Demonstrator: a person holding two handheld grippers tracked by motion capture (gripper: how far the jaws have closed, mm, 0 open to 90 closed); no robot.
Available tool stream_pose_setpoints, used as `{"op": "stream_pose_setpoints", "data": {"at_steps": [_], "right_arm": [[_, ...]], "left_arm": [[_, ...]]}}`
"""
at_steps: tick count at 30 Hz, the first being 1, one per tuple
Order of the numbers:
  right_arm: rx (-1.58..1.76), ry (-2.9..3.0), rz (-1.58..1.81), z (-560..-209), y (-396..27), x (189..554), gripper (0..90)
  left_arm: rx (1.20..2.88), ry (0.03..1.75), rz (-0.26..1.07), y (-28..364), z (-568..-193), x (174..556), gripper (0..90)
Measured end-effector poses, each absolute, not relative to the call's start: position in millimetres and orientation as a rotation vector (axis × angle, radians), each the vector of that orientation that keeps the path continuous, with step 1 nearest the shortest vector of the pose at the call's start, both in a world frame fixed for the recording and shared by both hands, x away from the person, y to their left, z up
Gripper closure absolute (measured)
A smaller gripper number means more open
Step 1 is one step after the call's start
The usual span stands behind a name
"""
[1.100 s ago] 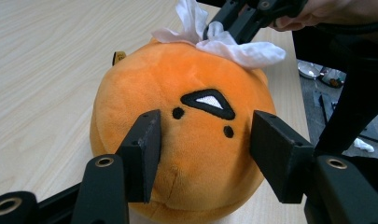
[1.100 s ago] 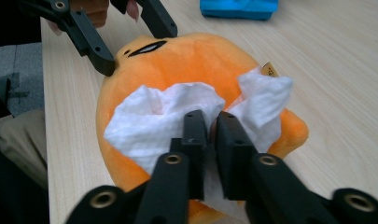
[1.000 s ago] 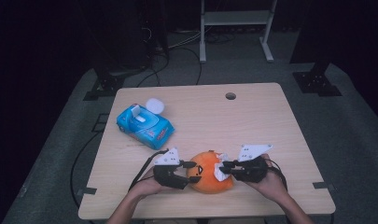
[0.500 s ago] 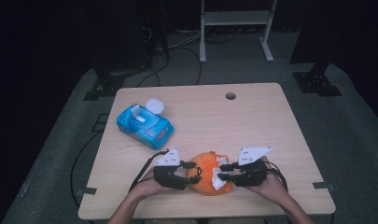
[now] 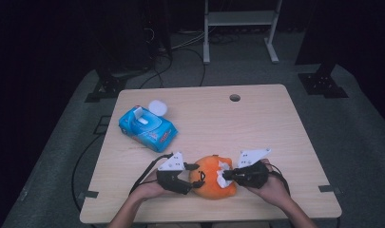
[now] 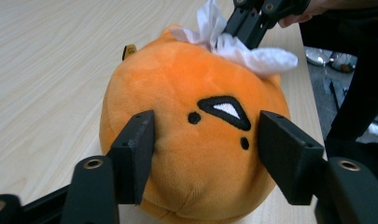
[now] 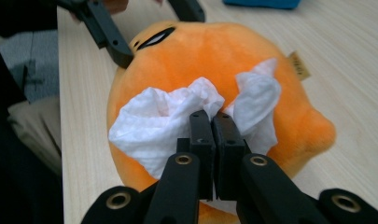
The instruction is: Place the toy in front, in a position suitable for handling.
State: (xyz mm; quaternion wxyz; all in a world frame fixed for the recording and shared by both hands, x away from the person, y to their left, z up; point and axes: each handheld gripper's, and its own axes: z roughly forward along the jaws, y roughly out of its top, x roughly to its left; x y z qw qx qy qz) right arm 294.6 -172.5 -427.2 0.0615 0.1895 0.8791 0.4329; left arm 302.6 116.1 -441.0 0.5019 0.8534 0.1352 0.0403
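I'm looking down on the wooden table (image 5: 275,137), with the blue wet-wipe pack (image 5: 147,128) sitting far left, well apart from the work. The orange plush toy (image 5: 210,177) lies near my front edge, between both hands. My left gripper (image 6: 203,154) is clamped across the plush's embroidered face, jaws pressing in on either side, though they've just eased wider. My right gripper (image 7: 213,135) has just snapped closed, clenched on the crumpled white tissue (image 7: 168,123), which rests against the back of the plush.
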Motion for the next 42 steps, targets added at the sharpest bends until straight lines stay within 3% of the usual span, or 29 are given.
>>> {"op": "stream_pose_setpoints", "data": {"at_steps": [11,19,30,37,40,42], "right_arm": [[0.695,2.571,1.408,-414.6,-190.0,296.1,88.5],[0.570,2.588,1.375,-411.1,-166.9,281.9,88.5],[0.687,2.535,1.341,-415.1,-197.6,290.8,88.5],[0.536,2.578,1.335,-410.9,-168.5,275.7,88.4],[0.569,2.583,1.331,-415.7,-170.8,280.9,88.4],[0.592,2.583,1.326,-417.0,-173.8,283.1,88.4]], "left_arm": [[2.039,0.434,0.114,114.8,-443.9,305.5,44.1],[2.017,0.497,0.115,113.1,-444.7,310.0,44.2],[1.986,0.536,0.092,114.2,-445.6,316.0,44.0],[1.975,0.553,0.091,113.4,-446.3,317.7,43.9],[1.973,0.521,0.088,113.7,-442.3,317.2,41.8],[1.972,0.511,0.082,113.8,-439.3,316.6,35.0]]}}
